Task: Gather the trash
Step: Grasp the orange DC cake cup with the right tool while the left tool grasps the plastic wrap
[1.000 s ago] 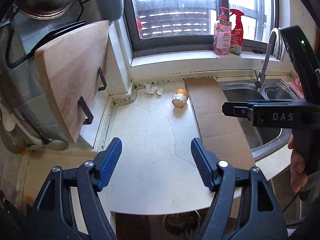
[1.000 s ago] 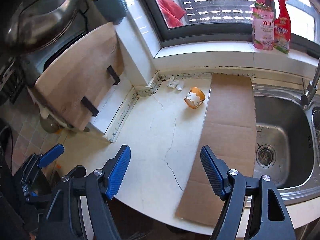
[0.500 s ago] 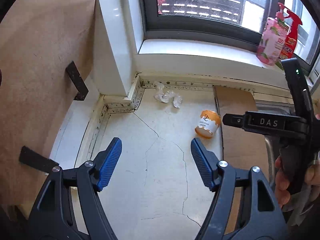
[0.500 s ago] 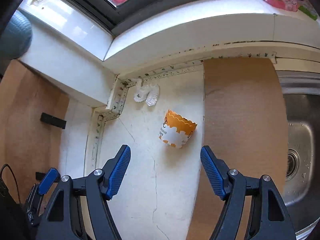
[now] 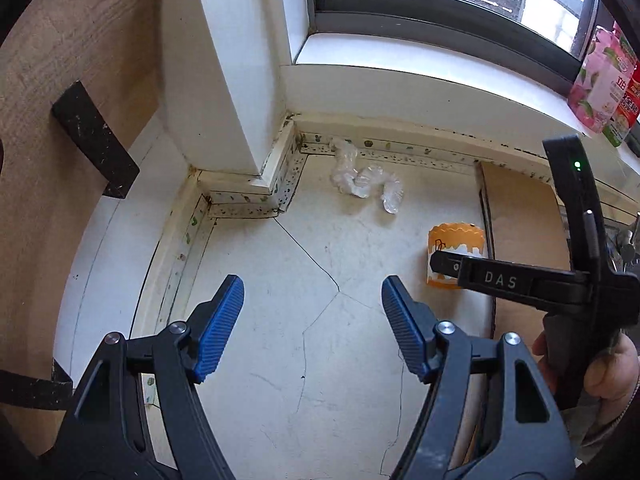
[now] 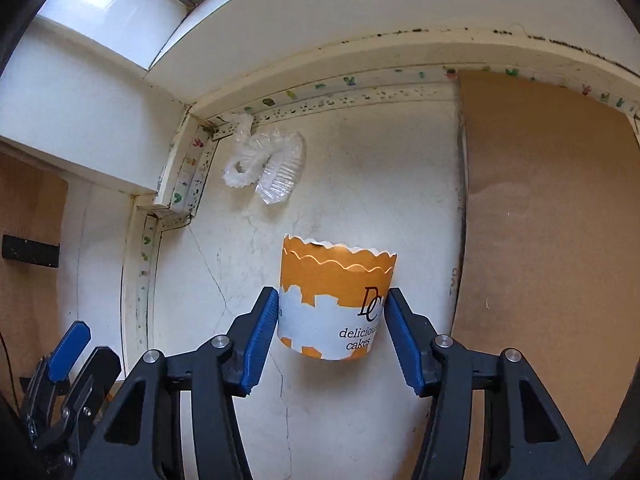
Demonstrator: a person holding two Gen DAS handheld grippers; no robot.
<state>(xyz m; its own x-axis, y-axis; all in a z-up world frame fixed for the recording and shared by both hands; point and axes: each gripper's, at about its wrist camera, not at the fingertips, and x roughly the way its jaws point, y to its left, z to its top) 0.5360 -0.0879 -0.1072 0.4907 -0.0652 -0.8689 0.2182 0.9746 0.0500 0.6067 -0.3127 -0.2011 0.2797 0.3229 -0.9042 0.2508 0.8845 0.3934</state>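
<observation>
The right gripper (image 6: 331,312) had its blue pads against both sides of the orange paper cake cup (image 6: 336,300) lying on the cracked counter (image 6: 360,184). The left gripper (image 5: 312,312) hung spread, empty. Farther off, crumpled clear plastic wrappers (image 6: 266,168) lay near the corner.

R gripper (image 6: 331,316) now closed in round cake cup (image 6: 336,300), pads touching; L gripper (image 5: 312,312) nearer plastic wrapper (image 5: 366,180)

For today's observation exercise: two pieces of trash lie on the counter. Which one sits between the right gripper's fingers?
The orange-and-white paper cake cup, between the right gripper fingers. The crumpled clear plastic wrapper lies farther back, near the corner.
</observation>
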